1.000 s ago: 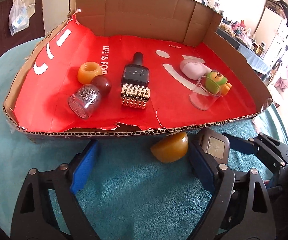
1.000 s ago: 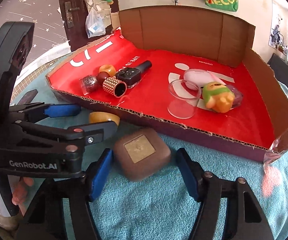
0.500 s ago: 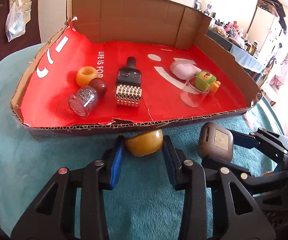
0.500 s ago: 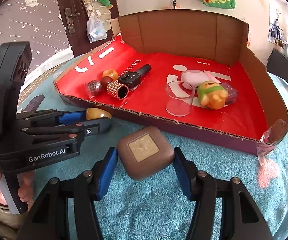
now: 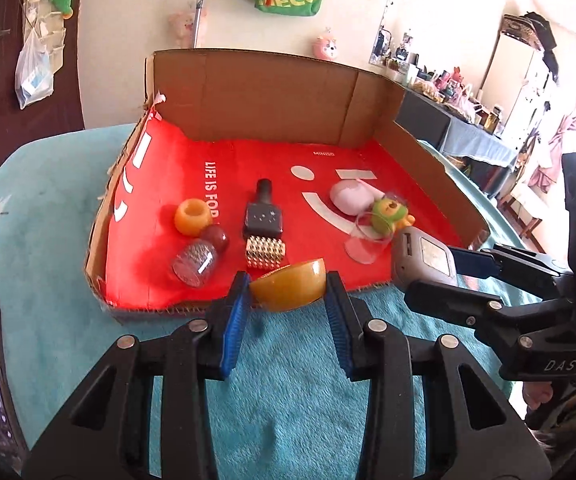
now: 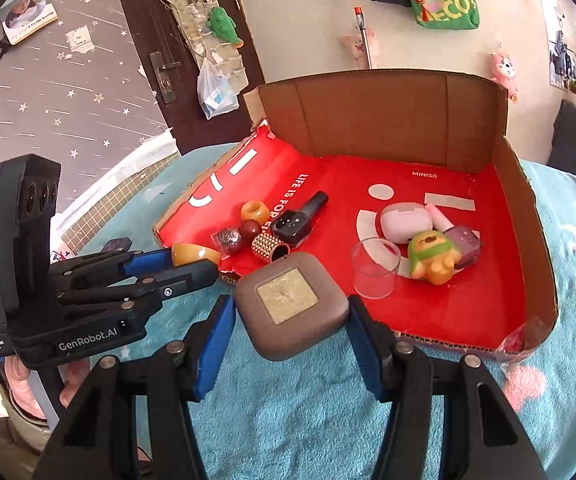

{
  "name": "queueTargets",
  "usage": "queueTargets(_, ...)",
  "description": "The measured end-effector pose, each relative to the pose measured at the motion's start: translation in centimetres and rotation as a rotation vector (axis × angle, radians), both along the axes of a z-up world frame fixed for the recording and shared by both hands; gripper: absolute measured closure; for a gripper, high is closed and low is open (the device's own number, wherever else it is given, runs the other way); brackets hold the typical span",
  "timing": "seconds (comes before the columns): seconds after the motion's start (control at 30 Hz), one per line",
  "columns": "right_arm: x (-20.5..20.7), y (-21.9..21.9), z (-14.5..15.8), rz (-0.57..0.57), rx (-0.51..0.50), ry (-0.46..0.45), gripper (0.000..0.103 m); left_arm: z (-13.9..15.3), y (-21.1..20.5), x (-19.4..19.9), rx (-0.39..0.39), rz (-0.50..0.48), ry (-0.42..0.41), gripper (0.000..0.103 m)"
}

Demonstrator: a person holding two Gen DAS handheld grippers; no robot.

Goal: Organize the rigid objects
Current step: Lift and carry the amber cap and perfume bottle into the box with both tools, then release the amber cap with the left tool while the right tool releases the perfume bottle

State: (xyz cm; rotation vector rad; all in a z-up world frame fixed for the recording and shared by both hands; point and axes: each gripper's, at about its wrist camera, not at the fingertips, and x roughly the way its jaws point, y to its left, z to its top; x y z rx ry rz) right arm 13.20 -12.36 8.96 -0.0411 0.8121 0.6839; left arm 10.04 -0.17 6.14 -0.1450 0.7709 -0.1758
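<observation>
Lifting is the change here: a second ago the amber half-dome (image 5: 290,287) lay on the teal cloth (image 5: 48,264) just outside the box with the left gripper (image 5: 288,312) spread wide around it, and half a second ago the blue pads were only closing in; now the left jaws are drawn in tight against its two sides and the piece hangs above the cloth, level with the torn front lip of the cardboard tray (image 5: 272,92). Inside, on the red liner, the orange ring (image 5: 193,222), the glitter jar (image 5: 195,266), the studded gold cylinder (image 5: 266,253) and the black bottle (image 5: 263,216) lie grouped at the left, while the clear cup (image 5: 368,240), the pink case (image 5: 351,198) and the green-hooded figure (image 5: 388,214) sit to the right. Further right, the right gripper (image 6: 292,312) has done the same — its jaws, open and straddling the brown square case (image 6: 292,306) a second ago, are now pressed to that case's sides and carry it clear of the cloth, tilted, near the tray's front edge. Both stray pieces are thus off the table at once, so I judge the pick-up stage finished and the placing stage next — over the lip and down onto free red floor, the case likely needing the gap in the middle.
</observation>
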Motion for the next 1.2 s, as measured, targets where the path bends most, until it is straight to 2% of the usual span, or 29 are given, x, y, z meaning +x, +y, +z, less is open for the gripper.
queueTargets(0.3,4.9,1.4,-1.8,-0.01,0.009,0.12,0.044,-1.8,1.0,3.7,0.031,0.026,0.071,0.068)
queueTargets(0.53,6.9,2.4,-4.2,-0.015,-0.025,0.211,0.044,-3.2,1.1,5.1,0.035,0.012,0.119,0.067)
queueTargets(0.83,7.5,2.2,-5.0,-0.101,-0.156,0.134,0.044,-4.6,0.2,6.5,0.054,-0.002,0.145,0.067)
queueTargets(1.07,7.6,2.0,-5.1,-0.108,-0.163,0.128,0.043,-4.8,0.2,6.7,0.063,0.003,0.139,0.067)
queueTargets(1.2,7.5,1.9,-4.9,-0.112,-0.16,0.129,0.043,-4.7,0.1,6.6,0.096,0.017,0.132,0.065)
